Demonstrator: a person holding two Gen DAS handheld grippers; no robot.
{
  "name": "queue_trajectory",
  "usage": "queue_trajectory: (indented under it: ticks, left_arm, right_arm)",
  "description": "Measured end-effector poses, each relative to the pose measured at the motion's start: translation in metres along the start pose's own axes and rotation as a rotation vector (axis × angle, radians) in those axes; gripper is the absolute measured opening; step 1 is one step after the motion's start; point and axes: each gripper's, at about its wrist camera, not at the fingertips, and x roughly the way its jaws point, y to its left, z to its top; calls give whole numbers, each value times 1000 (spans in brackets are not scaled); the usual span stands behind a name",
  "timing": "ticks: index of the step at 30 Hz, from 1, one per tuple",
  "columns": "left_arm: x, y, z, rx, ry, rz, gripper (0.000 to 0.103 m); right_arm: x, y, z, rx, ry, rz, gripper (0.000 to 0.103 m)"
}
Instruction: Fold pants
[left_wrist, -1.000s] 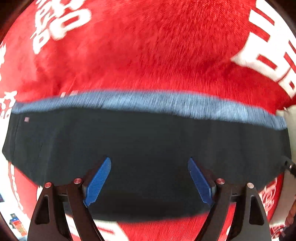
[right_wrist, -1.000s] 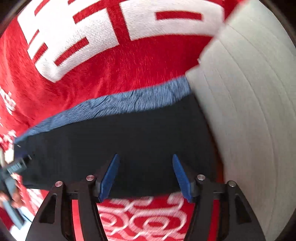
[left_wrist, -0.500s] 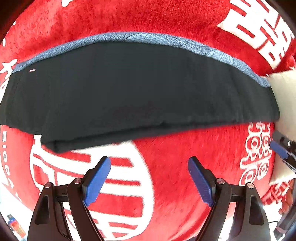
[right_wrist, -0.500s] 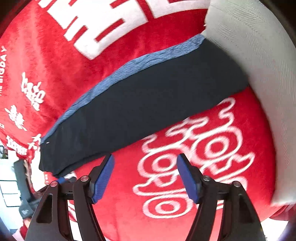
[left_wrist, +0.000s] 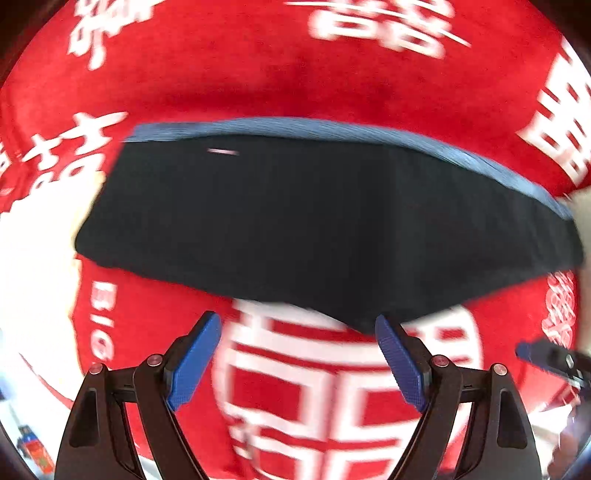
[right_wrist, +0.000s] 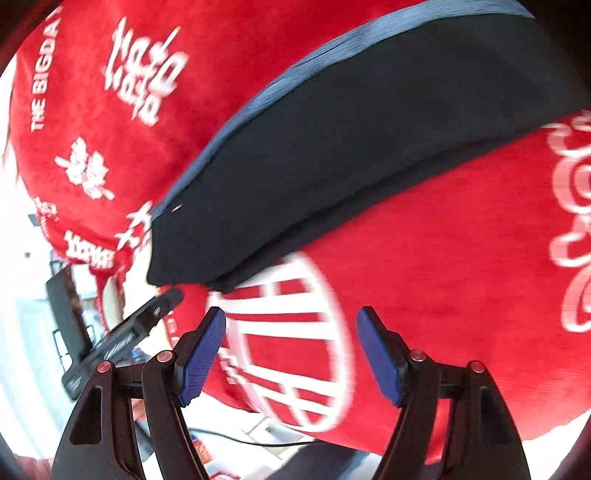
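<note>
Clearly soft and light, the folded black pants with a blue waistband (left_wrist: 325, 225) lie flat on the red plush blanket (left_wrist: 258, 81) — best pinched at an end — left claw (left_wrist: 299, 354) and right claw (right_wrist: 291, 350) both open, empty.

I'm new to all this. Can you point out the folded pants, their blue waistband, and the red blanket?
folded pants (left_wrist: 314, 229): left wrist view, middle of the black fabric.
blue waistband (right_wrist: 280, 85): right wrist view, along its upper edge.
red blanket (left_wrist: 258, 74): left wrist view, bare red area.
</note>
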Motion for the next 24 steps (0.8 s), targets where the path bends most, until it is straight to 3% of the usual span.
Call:
queue_trajectory:
  ticks: [2,5,7,13,21,22,23,24]
  left_arm:
    - [10,25,11,-18,-15,35,86]
    - [31,33,28,-32,-27,57,86]
    - [42,41,34,-30,-31,60,86]
    - [70,32,42,-4,-32,45,86]
    - [87,27,40,51,-33,56,86]
    - [87,27,41,52,-30,55,86]
    - [86,27,41,53,-28,51,86]
    - [84,27,41,56,-25,42,86]
  right_arm:
    - [12,11,-2,-18,13,36,65]
    - [46,38,1,-47,35,106,48]
    - [62,47,3,-53,43,131,44]
    - [99,53,4,-28,42,136,43]
    - [104,46,10,65,-27,169,43]
    - [106,44,13,101,-24,174,35]
    - [106,42,15,131,-24,163,10]
    - [104,44,16,136,-29,147,9]
